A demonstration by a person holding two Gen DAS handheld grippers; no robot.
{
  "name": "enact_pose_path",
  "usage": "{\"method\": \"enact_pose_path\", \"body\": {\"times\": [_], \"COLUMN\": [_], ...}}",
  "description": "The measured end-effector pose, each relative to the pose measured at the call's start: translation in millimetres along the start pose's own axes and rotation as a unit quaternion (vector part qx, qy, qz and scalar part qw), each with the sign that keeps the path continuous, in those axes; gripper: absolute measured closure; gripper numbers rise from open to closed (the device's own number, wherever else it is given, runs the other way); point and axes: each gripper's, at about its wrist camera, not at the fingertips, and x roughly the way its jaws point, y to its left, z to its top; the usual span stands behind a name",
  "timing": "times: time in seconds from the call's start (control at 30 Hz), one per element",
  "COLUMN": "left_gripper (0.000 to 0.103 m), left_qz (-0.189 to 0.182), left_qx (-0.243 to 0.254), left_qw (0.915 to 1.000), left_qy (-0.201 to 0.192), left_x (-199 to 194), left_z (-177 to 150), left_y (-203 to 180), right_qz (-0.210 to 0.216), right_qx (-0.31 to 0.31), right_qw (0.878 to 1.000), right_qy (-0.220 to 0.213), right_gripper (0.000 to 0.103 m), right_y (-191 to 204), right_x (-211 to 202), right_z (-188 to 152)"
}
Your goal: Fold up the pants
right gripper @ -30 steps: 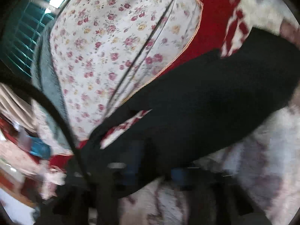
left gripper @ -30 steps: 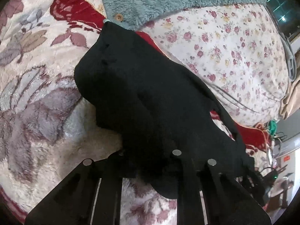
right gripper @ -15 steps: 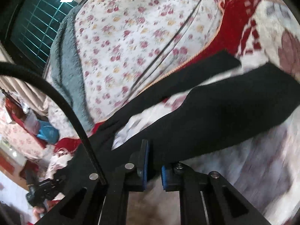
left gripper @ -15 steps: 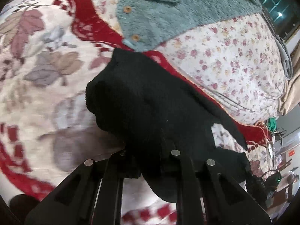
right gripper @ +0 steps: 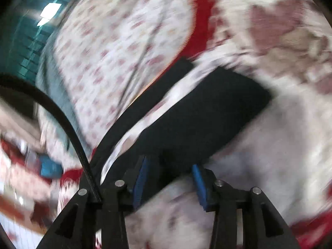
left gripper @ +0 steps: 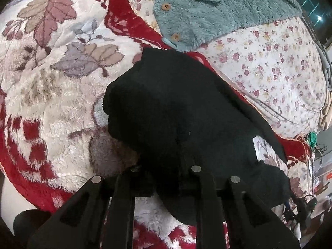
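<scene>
The black pants (left gripper: pixel 182 108) lie bunched on a red and white floral blanket (left gripper: pixel 51 83). My left gripper (left gripper: pixel 166 178) is shut on a fold of the pants at their near end; its tips are buried in the cloth. In the blurred right wrist view the pants (right gripper: pixel 207 112) stretch away as a dark band. My right gripper (right gripper: pixel 171 178) is open, its blue pads (right gripper: pixel 143 174) spread, with the pants' near edge lying between them.
A teal fleece garment with wooden buttons (left gripper: pixel 207 12) lies at the far side. A flowered quilt (left gripper: pixel 280 66) lies to the right. A black cable (right gripper: pixel 62 120) crosses the left of the right wrist view. Cluttered items show at the bed's edge (left gripper: pixel 311 186).
My right gripper has opened and let go of the pants; it was shut on them half a second ago. My left gripper has pulled back, still holding the cloth.
</scene>
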Motion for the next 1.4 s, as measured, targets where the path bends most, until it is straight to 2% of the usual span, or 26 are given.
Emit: {"method": "enact_pose_path", "body": {"times": [0.17, 0.2, 0.23, 0.33, 0.47, 0.53, 0.6, 0.67, 0.7, 0.83, 0.97, 1.0, 1.03, 1.1, 1.17, 1.27, 1.4], "left_gripper": [0.079, 0.078, 0.078, 0.078, 0.081, 0.081, 0.081, 0.081, 0.081, 0.081, 0.081, 0.081, 0.081, 0.081, 0.066, 0.05, 0.048], "left_qz": [0.022, 0.024, 0.024, 0.028, 0.035, 0.042, 0.045, 0.054, 0.057, 0.085, 0.137, 0.135, 0.122, 0.09, 0.056, 0.006, -0.027], "left_qx": [-0.007, -0.006, -0.005, -0.003, 0.008, 0.007, -0.004, -0.008, -0.009, 0.009, 0.043, 0.047, 0.049, 0.048, 0.045, 0.038, 0.057], "left_qw": [0.9997, 0.9997, 0.9997, 0.9996, 0.9993, 0.9991, 0.999, 0.9985, 0.9983, 0.9963, 0.989, 0.9887, 0.99, 0.9934, 0.9965, 0.9987, 0.9979], "left_qy": [-0.001, -0.001, 0.0, -0.001, -0.007, -0.005, -0.003, -0.002, 0.001, -0.003, -0.038, -0.045, -0.051, -0.053, -0.042, -0.032, -0.012], "left_x": [-7.7, -8.3, -8.1, -14.1, -22.3, -20.3, -22.7, -26.9, -29.0, -44.9, -65.5, -68.8, -72.5, -74.0, -68.6, -55.6, -29.1], "left_z": [-5.0, -6.4, -7.8, -9.0, -10.9, -12.7, -13.6, -15.6, -16.7, -19.8, -20.4, -19.7, -18.0, -12.3, -3.0, 8.9, 21.0], "left_y": [3.0, 4.1, 5.3, 6.7, 7.3, 8.9, 10.8, 10.5, 11.3, 9.3, -2.9, -6.3, -10.1, -16.8, -26.0, -43.1, -72.0], "right_qz": [0.025, 0.027, 0.029, 0.025, 0.015, -0.01, -0.063, -0.13, -0.147, -0.166, -0.121, -0.106, -0.084, -0.043, 0.0, 0.054, 0.062], "right_qx": [0.078, 0.078, 0.072, 0.044, -0.017, -0.037, -0.035, -0.014, -0.005, -0.013, -0.058, -0.078, -0.094, -0.11, -0.111, -0.087, -0.06], "right_qw": [0.996, 0.996, 0.996, 0.998, 0.997, 0.997, 0.995, 0.991, 0.989, 0.982, 0.985, 0.986, 0.987, 0.99, 0.992, 0.994, 0.996], "right_qy": [-0.03, -0.036, -0.04, -0.036, -0.077, -0.072, -0.066, -0.04, -0.033, -0.085, -0.108, -0.107, -0.1, -0.082, -0.062, -0.029, 0.008], "right_gripper": [0.064, 0.072, 0.083, 0.096, 0.097, 0.097, 0.097, 0.094, 0.092, 0.09, 0.086, 0.078, 0.066, 0.059, 0.058, 0.058, 0.058], "right_y": [-38.3, -40.6, -41.7, -35.8, -18.5, -14.4, -20.1, -28.8, -32.0, -28.6, -0.5, 9.9, 19.9, 36.3, 49.3, 62.0, 75.3], "right_x": [-0.9, 0.1, 1.3, -6.6, -44.1, -49.6, -45.9, -36.2, -34.7, -61.8, -85.5, -86.1, -84.7, -75.3, -59.9, -27.0, 30.3], "right_z": [34.8, 38.4, 40.2, 37.8, 33.0, 31.6, 31.8, 35.3, 36.5, 38.9, 41.0, 41.1, 40.9, 41.0, 41.9, 44.1, 52.8]}}
